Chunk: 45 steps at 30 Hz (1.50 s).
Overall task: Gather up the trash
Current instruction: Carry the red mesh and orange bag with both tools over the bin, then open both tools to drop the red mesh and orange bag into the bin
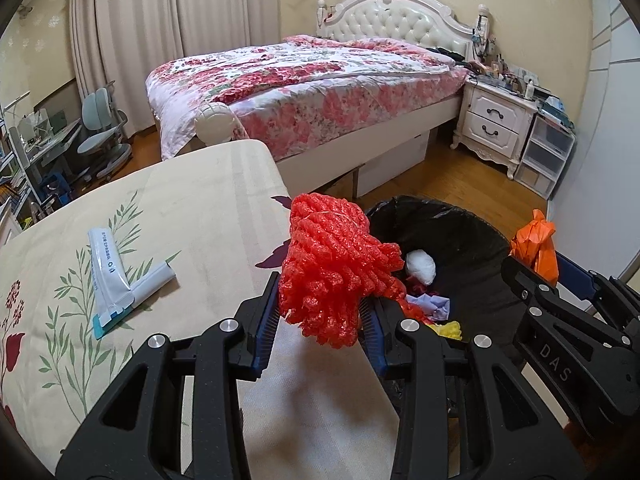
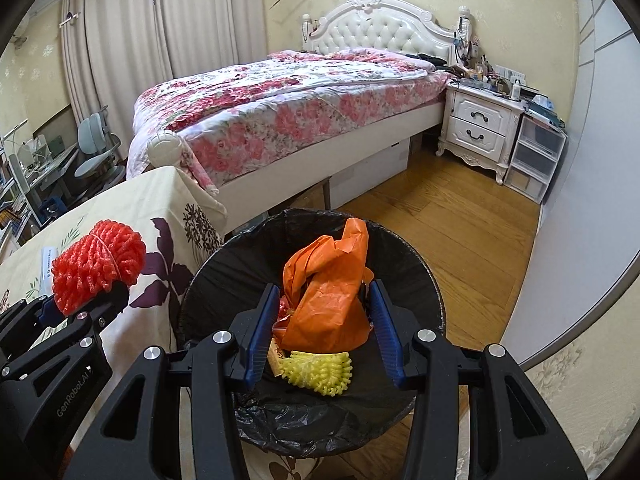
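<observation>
- The left tongs (image 1: 320,320) clamp a red foam net (image 1: 332,268), held at the worktop (image 1: 192,208) edge, just left of the bin (image 2: 420,280).
- The right tongs (image 2: 320,332) grip an orange bag (image 2: 328,292) directly over the bin, so they are nearer.
- Only the left view shows 1 wrapper (image 1: 116,284) lying on the worktop.
</observation>
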Motion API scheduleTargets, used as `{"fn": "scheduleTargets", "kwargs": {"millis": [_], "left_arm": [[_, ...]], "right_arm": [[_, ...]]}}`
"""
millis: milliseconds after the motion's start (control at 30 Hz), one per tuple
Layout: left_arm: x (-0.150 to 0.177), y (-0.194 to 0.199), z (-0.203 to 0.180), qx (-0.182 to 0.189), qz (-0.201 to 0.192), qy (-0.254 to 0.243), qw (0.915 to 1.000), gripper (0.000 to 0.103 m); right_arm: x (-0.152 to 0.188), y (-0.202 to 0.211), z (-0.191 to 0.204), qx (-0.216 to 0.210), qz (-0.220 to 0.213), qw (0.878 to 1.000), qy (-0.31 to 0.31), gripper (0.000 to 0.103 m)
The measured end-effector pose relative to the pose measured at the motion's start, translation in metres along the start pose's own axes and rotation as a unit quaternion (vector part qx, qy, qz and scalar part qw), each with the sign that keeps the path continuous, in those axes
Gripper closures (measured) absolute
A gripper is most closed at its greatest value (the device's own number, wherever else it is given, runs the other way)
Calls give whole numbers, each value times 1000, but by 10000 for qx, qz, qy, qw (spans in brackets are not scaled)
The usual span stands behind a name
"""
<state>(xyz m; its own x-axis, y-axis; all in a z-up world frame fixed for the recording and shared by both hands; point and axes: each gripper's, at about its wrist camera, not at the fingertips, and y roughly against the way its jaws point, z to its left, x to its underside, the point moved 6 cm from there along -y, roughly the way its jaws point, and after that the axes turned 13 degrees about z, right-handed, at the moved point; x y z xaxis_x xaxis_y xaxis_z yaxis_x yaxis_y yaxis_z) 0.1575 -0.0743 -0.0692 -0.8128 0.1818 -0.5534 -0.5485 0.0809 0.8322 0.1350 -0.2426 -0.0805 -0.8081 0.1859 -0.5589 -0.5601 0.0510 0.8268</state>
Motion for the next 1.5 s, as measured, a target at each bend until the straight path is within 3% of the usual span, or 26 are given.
{"fn": "scheduleTargets", "kwargs": {"millis": [533, 700, 1033, 1500], "left_arm": [[-6, -24, -12, 10, 213, -118, 9997, 65], [-9, -21, -12, -8, 150, -106, 9998, 49], [-6, -10, -3, -81, 27, -37, 10000, 26], [13, 5, 48, -441, 95, 322, 9985, 24]], "right_arm": [[-2, -22, -7, 58, 231, 9997, -83, 56], [-5, -21, -8, 110, 179, 9997, -123, 45], [-5, -15, -18, 198, 109, 9994, -269, 37], [3, -11, 19, -20, 155, 9999, -24, 33]]}}
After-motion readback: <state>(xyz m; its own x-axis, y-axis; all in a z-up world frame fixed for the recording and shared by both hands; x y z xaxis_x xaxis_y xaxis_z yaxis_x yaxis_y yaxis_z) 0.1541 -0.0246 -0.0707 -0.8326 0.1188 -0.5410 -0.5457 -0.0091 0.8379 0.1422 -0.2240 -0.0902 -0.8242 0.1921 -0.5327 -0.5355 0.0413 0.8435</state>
